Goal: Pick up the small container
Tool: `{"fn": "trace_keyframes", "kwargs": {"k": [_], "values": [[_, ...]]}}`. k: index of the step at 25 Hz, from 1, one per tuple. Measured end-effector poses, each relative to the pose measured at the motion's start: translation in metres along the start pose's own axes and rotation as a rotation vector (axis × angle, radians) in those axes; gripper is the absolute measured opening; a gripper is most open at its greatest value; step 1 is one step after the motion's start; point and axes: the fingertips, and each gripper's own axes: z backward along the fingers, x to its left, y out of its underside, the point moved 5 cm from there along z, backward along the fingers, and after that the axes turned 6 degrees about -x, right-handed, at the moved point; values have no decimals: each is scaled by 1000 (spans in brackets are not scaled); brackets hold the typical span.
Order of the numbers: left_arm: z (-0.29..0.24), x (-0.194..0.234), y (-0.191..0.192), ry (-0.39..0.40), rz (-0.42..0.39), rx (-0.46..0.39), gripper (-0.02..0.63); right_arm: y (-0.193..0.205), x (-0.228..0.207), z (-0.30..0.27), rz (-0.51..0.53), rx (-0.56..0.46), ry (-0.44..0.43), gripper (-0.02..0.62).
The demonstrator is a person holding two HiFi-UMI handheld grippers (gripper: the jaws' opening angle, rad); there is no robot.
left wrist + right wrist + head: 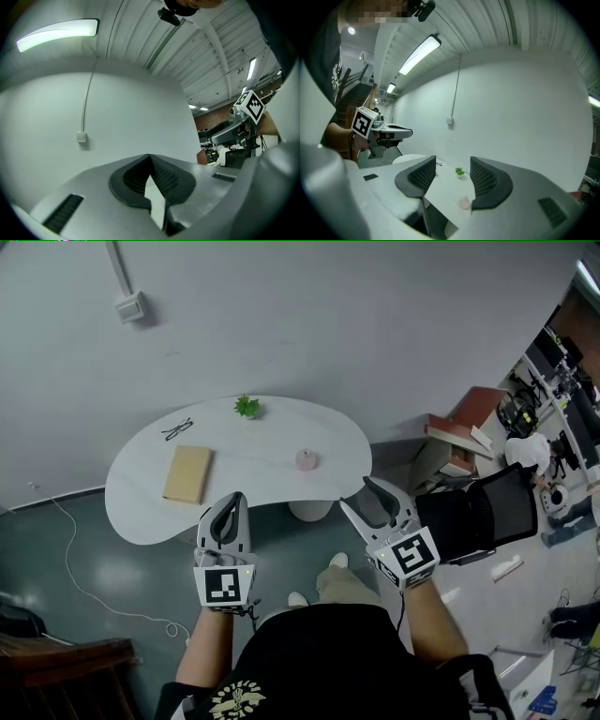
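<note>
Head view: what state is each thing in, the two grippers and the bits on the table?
Left gripper: shut, nothing between the jaws.
Right gripper: open, holding nothing.
Container: upright on the table, untouched.
Book: closed, lying flat.
Glasses: lying on the table.
Plant: upright.

Glasses (177, 428), book (187, 473) and plant (247, 407) sit on the white table (262, 465).

No legible txt or nos.
</note>
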Motion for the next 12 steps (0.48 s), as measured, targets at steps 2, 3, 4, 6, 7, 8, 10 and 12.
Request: {"fn": "trace_keyframes", "kwargs": {"k": [2,3,4,6,7,8,10,12], "values": [[1,5,-2,-15,7,-20,5,0,1,-6,0,2,-11,221],[2,9,-1,-26,9,-25,5,-1,1,-10,1,1,-18,221],[3,13,0,-37,13,-24,5,-1,2,-14,2,0,-25,221],[3,20,3,-58,23,-16,5,-1,3,-21,5,-1,-40,221],[3,23,4,-63,20,-11,5,-1,3,-24,4,-2,-45,221],[2,25,5,-64,15,-5,5,0,1,-28,3,-2,-50,221],[-3,26,8,-62,7,11,5,2,-2,-34,2,2,-59,221],[-8,28,15,-64,1,24,5,6,-7,-42,1,6,-67,221]]}}
